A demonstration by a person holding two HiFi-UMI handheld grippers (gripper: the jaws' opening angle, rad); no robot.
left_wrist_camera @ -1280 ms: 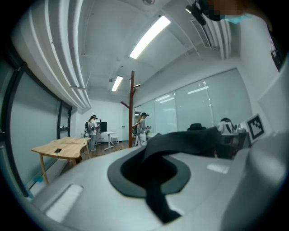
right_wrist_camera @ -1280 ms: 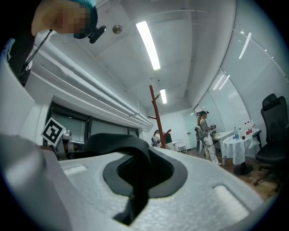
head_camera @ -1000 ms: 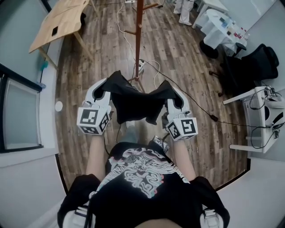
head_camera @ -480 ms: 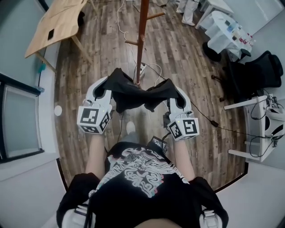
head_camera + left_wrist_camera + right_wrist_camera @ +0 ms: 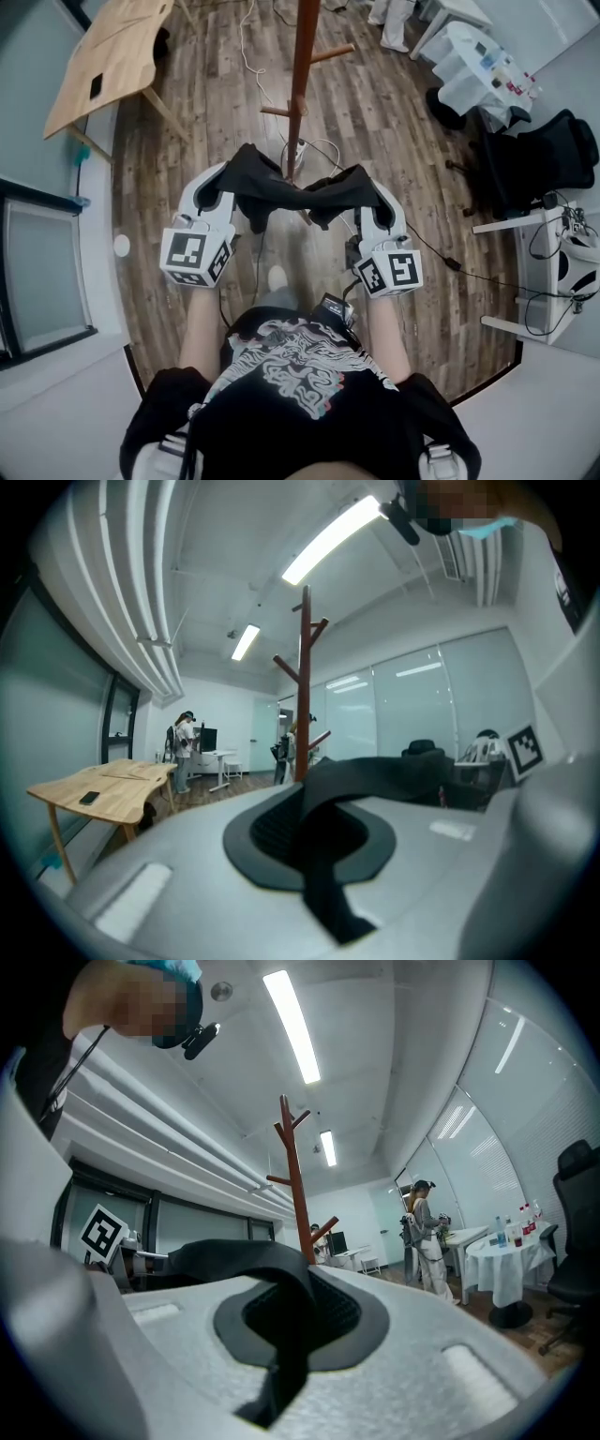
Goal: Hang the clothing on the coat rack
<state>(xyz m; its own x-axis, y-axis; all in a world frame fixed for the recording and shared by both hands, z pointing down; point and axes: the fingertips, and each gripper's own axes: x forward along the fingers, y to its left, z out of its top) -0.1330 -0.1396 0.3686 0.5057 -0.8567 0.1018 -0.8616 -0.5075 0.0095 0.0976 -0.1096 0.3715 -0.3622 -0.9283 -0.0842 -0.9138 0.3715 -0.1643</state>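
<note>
Wood planks cover the floor (image 5: 187,159), the largest thing in the head view. Three tables stand on it: one pale wooden table (image 5: 98,56) at ten o'clock, one round table (image 5: 473,61) under a white cloth at one o'clock, and one white desk (image 5: 544,272) at three o'clock. One black chair (image 5: 544,150) sits at two o'clock.

One brown rack (image 5: 302,56) rises at twelve o'clock, straight ahead of the person. Two of its pegs show from above, one pointing right and one left.

One black garment (image 5: 291,192) is stretched in the air at the centre, sagging in the middle. It lies on the six o'clock side of the rack's pole and is not yet on a peg.

Two grippers carry it. The left gripper (image 5: 223,185), at the garment's nine o'clock, has its jaws clamped together on a fold of the cloth. The right gripper (image 5: 375,199), at three o'clock, is clamped on the other end the same way. In each gripper view a dark strip of fabric runs down between the pressed jaws.

Two marker cubes show, one (image 5: 195,255) at seven o'clock of the garment and one (image 5: 391,270) at five o'clock.

One small white disc (image 5: 122,246) lies on the floor at nine o'clock.
</note>
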